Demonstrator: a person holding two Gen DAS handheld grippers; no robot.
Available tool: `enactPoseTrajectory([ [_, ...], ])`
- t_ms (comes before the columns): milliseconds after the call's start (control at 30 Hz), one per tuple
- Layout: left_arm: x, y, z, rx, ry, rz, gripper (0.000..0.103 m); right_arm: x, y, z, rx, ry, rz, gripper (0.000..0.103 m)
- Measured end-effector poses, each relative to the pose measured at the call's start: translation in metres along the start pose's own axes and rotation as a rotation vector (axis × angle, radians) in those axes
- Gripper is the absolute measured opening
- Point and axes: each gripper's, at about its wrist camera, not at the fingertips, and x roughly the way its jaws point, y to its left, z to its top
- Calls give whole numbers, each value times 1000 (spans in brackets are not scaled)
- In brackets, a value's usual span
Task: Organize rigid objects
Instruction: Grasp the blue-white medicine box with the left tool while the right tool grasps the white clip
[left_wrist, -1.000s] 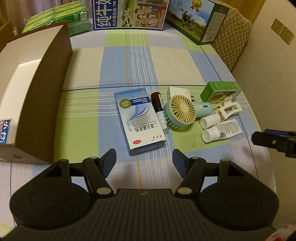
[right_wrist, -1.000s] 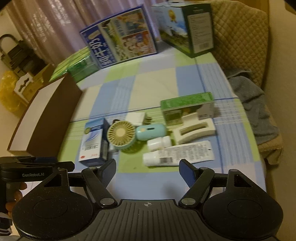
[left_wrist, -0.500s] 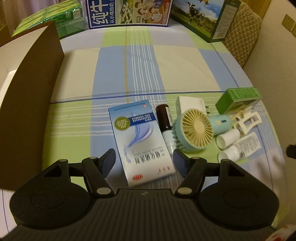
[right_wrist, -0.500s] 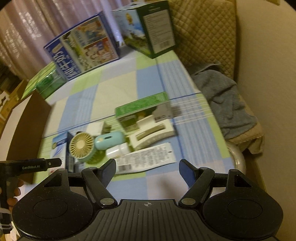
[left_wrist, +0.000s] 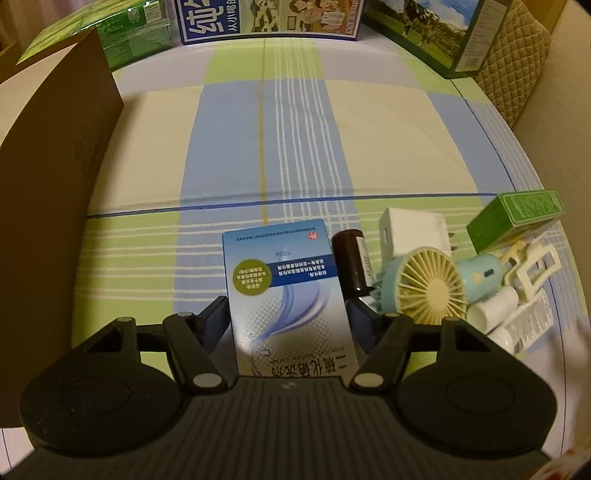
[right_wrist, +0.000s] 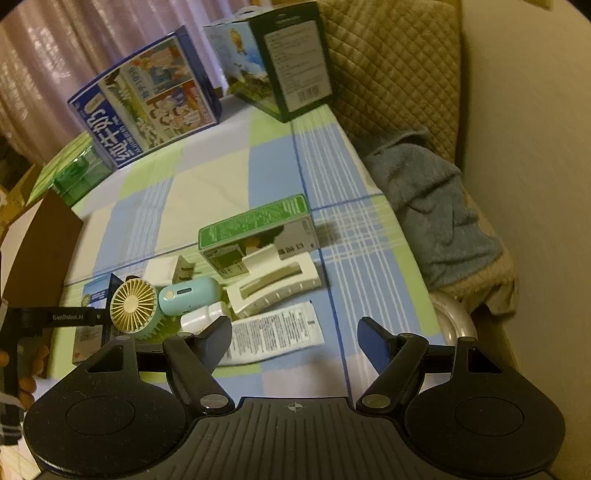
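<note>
Now the left claw (left_wrist: 286, 319) straddles the blue box (left_wrist: 286, 291) lying flat on the bench (left_wrist: 388, 140), fingers apart either side for gripping, while the right claw (right_wrist: 293, 338) hovers apart, empty, above the tube (right_wrist: 273, 334).

Glossy cardboard on the blue medicine box (left_wrist: 286, 291), smooth plastic on the little fan (left_wrist: 430, 291), woven checked cloth (left_wrist: 236, 147) over the worktop, fuzzy grey towel (right_wrist: 436, 206), matt brown carton (left_wrist: 48, 177).

Flat on the surface between the left gripper's (left_wrist: 286, 317) fingers: a blue-and-white medicine box (left_wrist: 286, 291), a brown bottle (left_wrist: 352, 260) just right of it.
</note>
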Motion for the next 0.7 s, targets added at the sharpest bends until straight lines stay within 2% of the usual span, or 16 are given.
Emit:
enactPoseTrajectory([
  [300,-8,23,-11,-38,-24,42,62,36,13,18,-166,-17,48,71],
  [367,-11,31,-16,-59,-23,50,62,45,19,22,-210,-11,60,65],
  [433,-14,38,-21,-77,-23,59,62,57,23,27,-253,7,74,53],
  [700,-24,52,-39,-141,-23,88,62,90,29,37,-355,47,74,47],
])
